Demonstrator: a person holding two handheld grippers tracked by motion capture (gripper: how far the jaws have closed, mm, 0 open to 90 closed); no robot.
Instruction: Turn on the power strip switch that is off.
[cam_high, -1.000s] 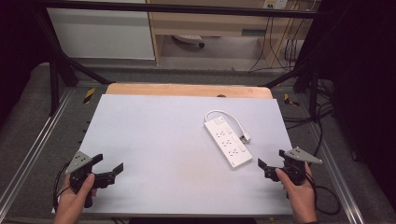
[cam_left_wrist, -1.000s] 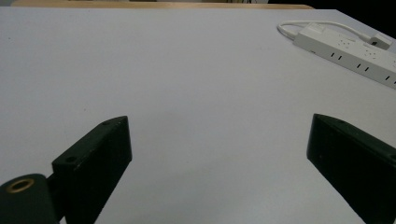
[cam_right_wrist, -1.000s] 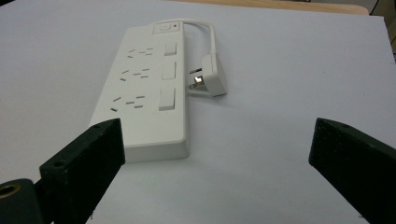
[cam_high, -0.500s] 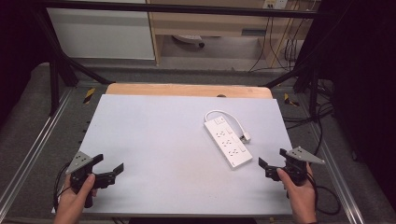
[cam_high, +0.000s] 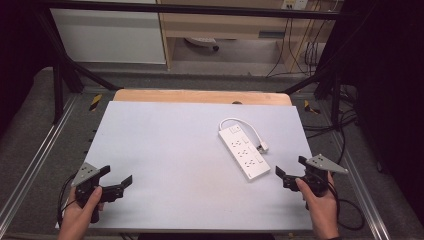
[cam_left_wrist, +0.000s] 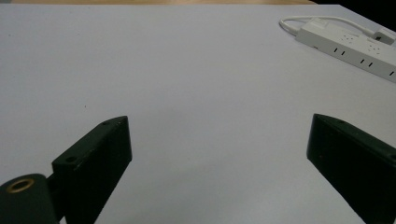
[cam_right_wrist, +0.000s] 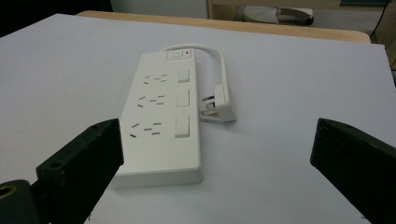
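Your right gripper (cam_high: 290, 172) sat with jaws spread wide, nothing held, power strip (cam_high: 243, 152) just off its 11 o'clock, plug (cam_right_wrist: 219, 105) beside it. Left gripper (cam_high: 116, 181) gaped too, table (cam_high: 165, 145) bare ahead. No readable writing.

Overhead light is falling evenly on the pale table (cam_high: 190, 150), which is reading bright while the surroundings are sinking into near black. Soft, short shadows are lying under the power strip (cam_right_wrist: 161, 123) ahead of the right gripper (cam_right_wrist: 215, 163). Both gripper views are rendering the near black fingers (cam_left_wrist: 93, 158) slightly soft. The high view is looking grainy and slightly blurred.
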